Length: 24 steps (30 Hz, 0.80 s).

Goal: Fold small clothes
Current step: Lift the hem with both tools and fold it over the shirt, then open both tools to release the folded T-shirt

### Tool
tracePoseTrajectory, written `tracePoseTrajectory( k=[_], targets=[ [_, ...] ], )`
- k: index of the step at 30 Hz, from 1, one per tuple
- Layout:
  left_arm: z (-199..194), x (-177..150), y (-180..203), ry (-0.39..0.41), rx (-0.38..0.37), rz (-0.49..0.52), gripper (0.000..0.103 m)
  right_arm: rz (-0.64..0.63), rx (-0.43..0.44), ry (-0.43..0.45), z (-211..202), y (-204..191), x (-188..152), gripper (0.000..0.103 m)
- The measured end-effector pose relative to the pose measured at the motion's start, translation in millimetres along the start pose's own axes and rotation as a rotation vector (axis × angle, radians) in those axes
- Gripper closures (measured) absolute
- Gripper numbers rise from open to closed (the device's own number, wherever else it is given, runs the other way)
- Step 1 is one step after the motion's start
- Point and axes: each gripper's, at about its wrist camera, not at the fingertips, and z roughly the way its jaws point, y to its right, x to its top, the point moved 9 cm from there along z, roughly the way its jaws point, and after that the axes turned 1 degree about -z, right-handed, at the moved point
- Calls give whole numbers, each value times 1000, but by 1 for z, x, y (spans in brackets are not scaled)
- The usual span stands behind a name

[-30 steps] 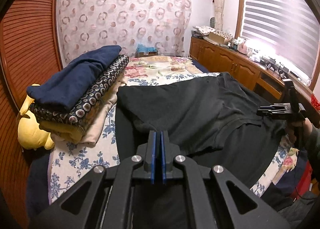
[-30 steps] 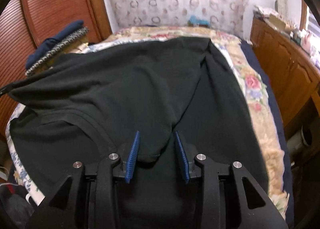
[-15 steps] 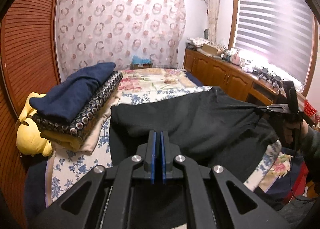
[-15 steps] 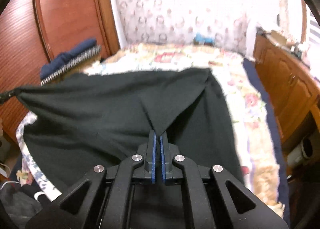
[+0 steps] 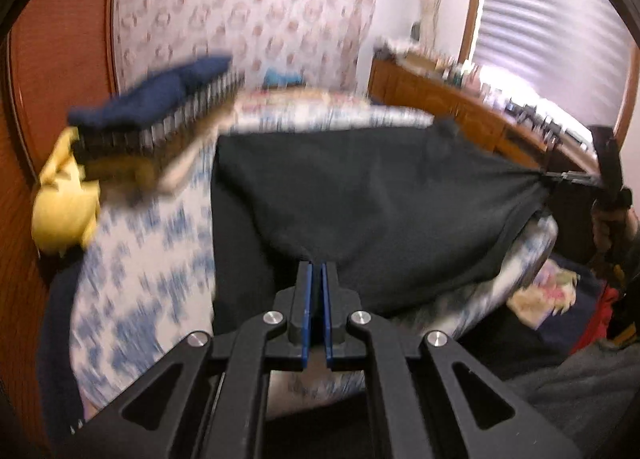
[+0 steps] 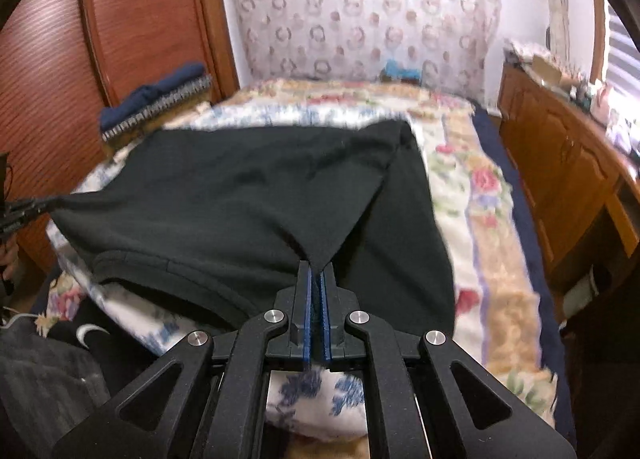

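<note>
The right gripper [image 6: 317, 279] pinches a black garment [image 6: 248, 195] (fingers closed on a fold) above a floral bed [image 6: 480, 219].

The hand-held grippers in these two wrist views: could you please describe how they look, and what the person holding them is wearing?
Each hand-held gripper, left and right, is a matte black frame of angular linkage arms with triangular cut-outs and silver round-headed screws at the pivots. The two fingers are black with flat blue pads. No cable or marking shows on them. A dark sleeve shows behind the far hand.
</note>
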Motion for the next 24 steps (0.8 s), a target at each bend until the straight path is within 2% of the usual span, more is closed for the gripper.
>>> tracePoseTrajectory(
  k=[3,8,11,12,15,19,21,24],
  targets=[
    [11,-15,-1,-35,15,-4,101,16,4,-34,14,-3,-14,102],
    [9,-16,-1,-32,9,-19,98,7,-5,-37,15,-8,-21,102],
    [7,-11,-2,-31,9,-12,84,7,-22,-29,11,-8,-21,97],
    [6,-9,-3,-30,12,-13,75,6,-33,-25,10,-8,-20,96],
    [2,-3,-10,-12,49,-20,59,1,-48,-13,5,-8,-20,83],
    [7,2,-28,-14,100,-40,50,-13,-59,18,-2,-15,-13,75],
    [15,0,-39,-37,119,-58,49,-23,-48,37,-4,-23,-9,72],
    [29,-8,-49,-81,117,-96,49,-39,-23,61,-2,-37,-3,63]
  ],
)
